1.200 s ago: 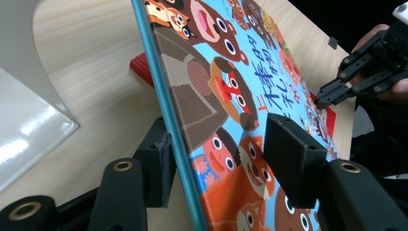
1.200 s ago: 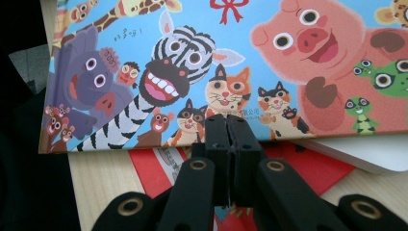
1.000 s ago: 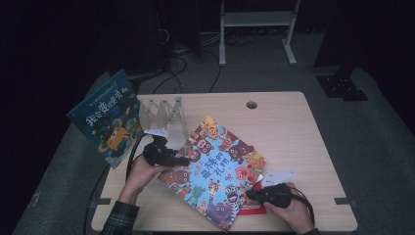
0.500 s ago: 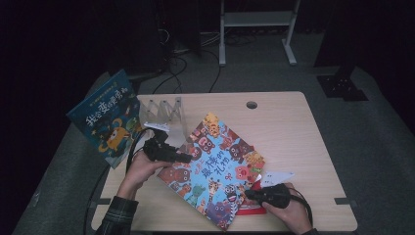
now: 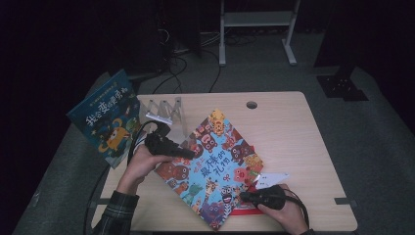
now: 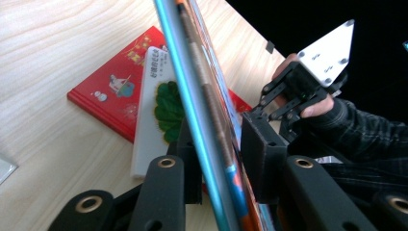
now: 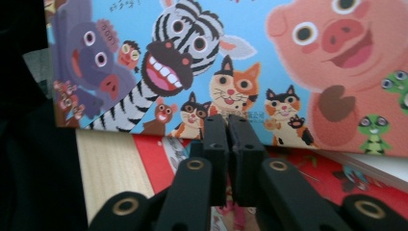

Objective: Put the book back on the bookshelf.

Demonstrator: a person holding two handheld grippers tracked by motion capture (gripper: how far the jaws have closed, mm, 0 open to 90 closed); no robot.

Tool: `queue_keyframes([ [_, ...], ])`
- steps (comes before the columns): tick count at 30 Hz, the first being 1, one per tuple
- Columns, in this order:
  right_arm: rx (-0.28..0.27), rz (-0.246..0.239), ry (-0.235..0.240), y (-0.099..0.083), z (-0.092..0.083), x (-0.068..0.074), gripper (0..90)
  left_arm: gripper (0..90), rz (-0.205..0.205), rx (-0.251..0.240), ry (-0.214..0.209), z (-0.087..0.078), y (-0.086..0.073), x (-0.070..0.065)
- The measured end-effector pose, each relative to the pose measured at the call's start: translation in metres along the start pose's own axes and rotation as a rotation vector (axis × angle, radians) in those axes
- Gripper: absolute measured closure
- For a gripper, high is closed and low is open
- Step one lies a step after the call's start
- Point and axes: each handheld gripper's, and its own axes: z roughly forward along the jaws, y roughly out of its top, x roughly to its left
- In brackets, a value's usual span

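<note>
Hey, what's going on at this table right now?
A person is lifting the colourful animal picture book off a stack of books. The left gripper has just been closing its jaws around the book's edge, tilting it up. The right gripper is shut, its tips at the book's lower edge above the red book. A blue book overhangs the table's left edge.

Glossy paper-covered animal book (image 5: 213, 166) (smooth cover) above pale wood-grain table (image 5: 288, 132); matt black plastic left tool (image 6: 219, 159).

A dark blue picture book (image 5: 104, 120) overhangs the table's (image 5: 293, 142) far left corner, a clear zigzag rack (image 5: 165, 111) stands beside it near the far edge, and a small round hole (image 5: 251, 105) sits mid far edge.
</note>
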Motion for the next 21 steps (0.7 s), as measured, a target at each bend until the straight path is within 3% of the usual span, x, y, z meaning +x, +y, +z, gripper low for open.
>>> queue_keyframes([
  [3,0.003,-0.001,0.023,0.001,0.002,0.001,79.4,73.6,-0.005,0.009,-0.006,-0.005,0.008,-0.005],
  [6,-0.003,0.004,0.015,0.0,0.002,-0.001,75.2,75.4,0.003,0.03,-0.007,-0.009,0.015,-0.011],
  [11,-0.073,0.018,-0.012,0.001,-0.011,-0.011,68.9,76.4,0.038,0.081,0.005,-0.011,0.025,-0.021],
  [15,-0.149,0.053,-0.087,0.0,-0.029,-0.026,58.1,77.0,0.072,0.115,0.013,-0.013,0.032,-0.03],
  [18,-0.172,0.079,-0.161,-0.002,-0.038,-0.036,47.1,77.3,0.085,0.134,0.023,-0.014,0.037,-0.038],
  [21,-0.211,0.105,-0.235,-0.002,-0.046,-0.047,42.1,77.6,0.107,0.158,0.033,-0.014,0.041,-0.047],
])
